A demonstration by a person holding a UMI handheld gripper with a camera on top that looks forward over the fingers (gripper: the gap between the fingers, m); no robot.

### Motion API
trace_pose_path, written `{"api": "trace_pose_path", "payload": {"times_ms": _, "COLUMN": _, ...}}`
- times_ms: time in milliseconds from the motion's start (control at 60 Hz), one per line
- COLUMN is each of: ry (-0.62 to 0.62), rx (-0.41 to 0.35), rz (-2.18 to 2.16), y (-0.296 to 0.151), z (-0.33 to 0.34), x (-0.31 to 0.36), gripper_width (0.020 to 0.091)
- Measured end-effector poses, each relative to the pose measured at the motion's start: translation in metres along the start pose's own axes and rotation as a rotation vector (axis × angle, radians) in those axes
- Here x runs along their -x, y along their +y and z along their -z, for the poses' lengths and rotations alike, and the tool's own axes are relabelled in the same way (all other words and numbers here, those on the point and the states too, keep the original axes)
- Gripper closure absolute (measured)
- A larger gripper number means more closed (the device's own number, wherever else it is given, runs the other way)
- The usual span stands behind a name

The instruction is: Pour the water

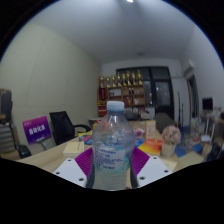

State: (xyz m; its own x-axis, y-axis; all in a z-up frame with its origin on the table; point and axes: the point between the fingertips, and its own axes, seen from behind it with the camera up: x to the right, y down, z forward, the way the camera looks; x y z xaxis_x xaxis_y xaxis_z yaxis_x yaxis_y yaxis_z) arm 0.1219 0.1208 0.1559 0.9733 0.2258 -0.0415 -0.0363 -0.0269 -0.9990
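The hand-held gripper appears clamped on a clear water bottle, pads pressing both sides.

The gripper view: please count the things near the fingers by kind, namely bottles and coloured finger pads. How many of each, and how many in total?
Clear water bottle with a white cap, standing between the fingers of the gripper: 1
Purple finger pads, one at each side of the bottle: 2
Total: 3
Whether the pads press on the bottle cannot be told.

An office: desks with black chairs, a stocked display shelf against the back wall.
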Motion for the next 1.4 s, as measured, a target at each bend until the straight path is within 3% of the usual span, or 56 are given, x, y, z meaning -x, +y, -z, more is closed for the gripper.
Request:
{"api": "trace_pose_path", "payload": {"times_ms": 67, "ry": 0.007, "rx": 0.031, "rz": -0.066, "y": 0.019, "z": -0.004, "x": -0.010, "gripper_width": 0.0599}}
{"api": "trace_pose_path", "payload": {"times_ms": 83, "ry": 0.012, "rx": 0.027, "rz": -0.079, "y": 0.047, "z": 0.002, "x": -0.010, "gripper_width": 0.0597}}
{"api": "trace_pose_path", "payload": {"times_ms": 100, "ry": 0.016, "rx": 0.045, "rz": -0.077, "y": 0.032, "z": -0.004, "x": -0.021, "gripper_width": 0.0597}}
{"api": "trace_pose_path", "payload": {"times_ms": 400, "ry": 0.052, "rx": 0.059, "rz": 0.078, "y": 0.063, "z": -0.024, "x": -0.041, "gripper_width": 0.0576}}
{"api": "trace_pose_path", "payload": {"times_ms": 583, "ry": 0.053, "rx": 0.006, "rz": 0.091, "y": 0.058, "z": -0.026, "x": -0.042, "gripper_width": 0.0568}}
{"api": "trace_pose_path", "payload": {"times_ms": 683, "ry": 0.050, "rx": 0.016, "rz": 0.082, "y": 0.058, "z": -0.025, "x": -0.042, "gripper_width": 0.0504}}
{"api": "trace_pose_path", "payload": {"times_ms": 767, "ry": 0.049, "rx": 0.070, "rz": 0.085, "y": 0.061, "z": -0.023, "x": -0.043, "gripper_width": 0.0428}}
{"api": "trace_pose_path", "payload": {"times_ms": 850, "ry": 0.060, "rx": 0.136, "rz": 0.108, "y": 0.071, "z": -0.018, "x": -0.048, "gripper_width": 0.0294}}
{"api": "trace_pose_path", "payload": {"times_ms": 900, "ry": 0.061, "rx": 0.141, "rz": 0.114, "y": 0.068, "z": -0.009, "x": -0.049, "gripper_width": 0.0256}}
{"api": "trace_pose_path", "payload": {"times_ms": 1150, "ry": 0.054, "rx": 0.152, "rz": 0.069, "y": 0.043, "z": 0.073, "x": -0.035, "gripper_width": 0.0267}}
{"api": "trace_pose_path", "payload": {"times_ms": 1400, "ry": 0.068, "rx": 0.137, "rz": 0.070, "y": -0.007, "z": 0.223, "x": -0.014, "gripper_width": 0.0264}}
